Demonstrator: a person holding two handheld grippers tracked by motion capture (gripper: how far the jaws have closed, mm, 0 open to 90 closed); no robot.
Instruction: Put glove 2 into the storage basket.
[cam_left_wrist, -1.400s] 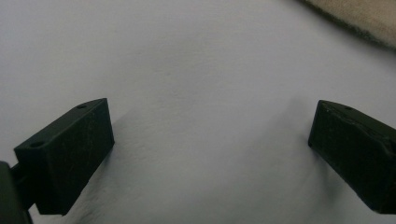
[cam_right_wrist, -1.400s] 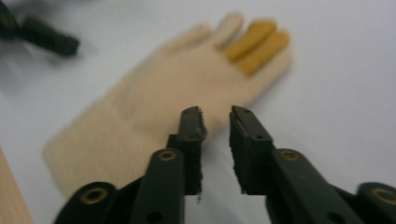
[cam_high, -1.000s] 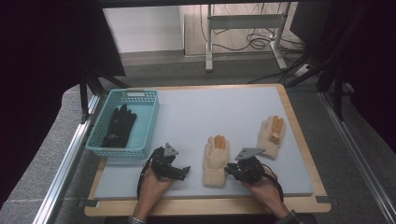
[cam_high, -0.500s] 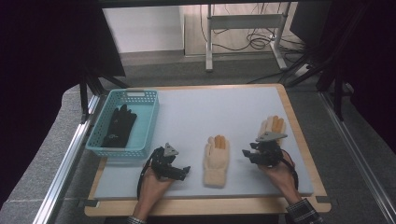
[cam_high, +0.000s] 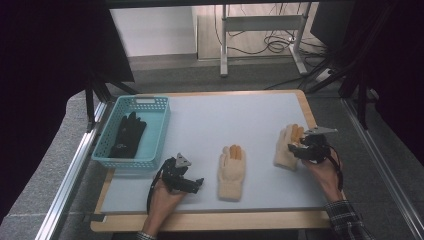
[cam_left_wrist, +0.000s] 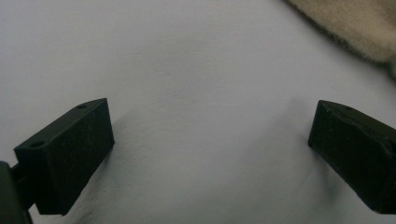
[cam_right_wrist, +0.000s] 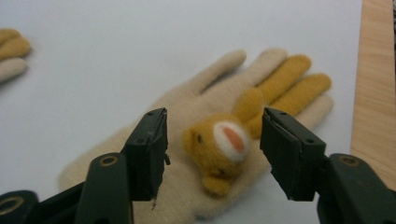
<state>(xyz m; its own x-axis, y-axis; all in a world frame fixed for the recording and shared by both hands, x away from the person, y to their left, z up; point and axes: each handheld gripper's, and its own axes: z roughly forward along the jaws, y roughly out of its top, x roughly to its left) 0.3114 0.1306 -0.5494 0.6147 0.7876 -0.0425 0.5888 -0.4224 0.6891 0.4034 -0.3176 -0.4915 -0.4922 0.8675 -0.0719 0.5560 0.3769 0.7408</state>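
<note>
Cream knitted glove with orange fingers and a bear face (cam_right_wrist: 224, 140) lies flat near the right edge of the pale tabletop (cam_high: 210, 120), long axis running toward the far side, fingers pointing away from you. Your right gripper (cam_high: 306, 148) hovers over its cuff end, jaws just opened partway, astride the bear face without pressing. You have 2 such gloves: the second cream glove (cam_high: 231, 172) lies mid-tabletop. 1 black glove (cam_high: 127, 134) rests in 1 turquoise basket (cam_high: 150, 106). Your left gripper (cam_high: 194, 184) gapes wide over bare tabletop.
</note>
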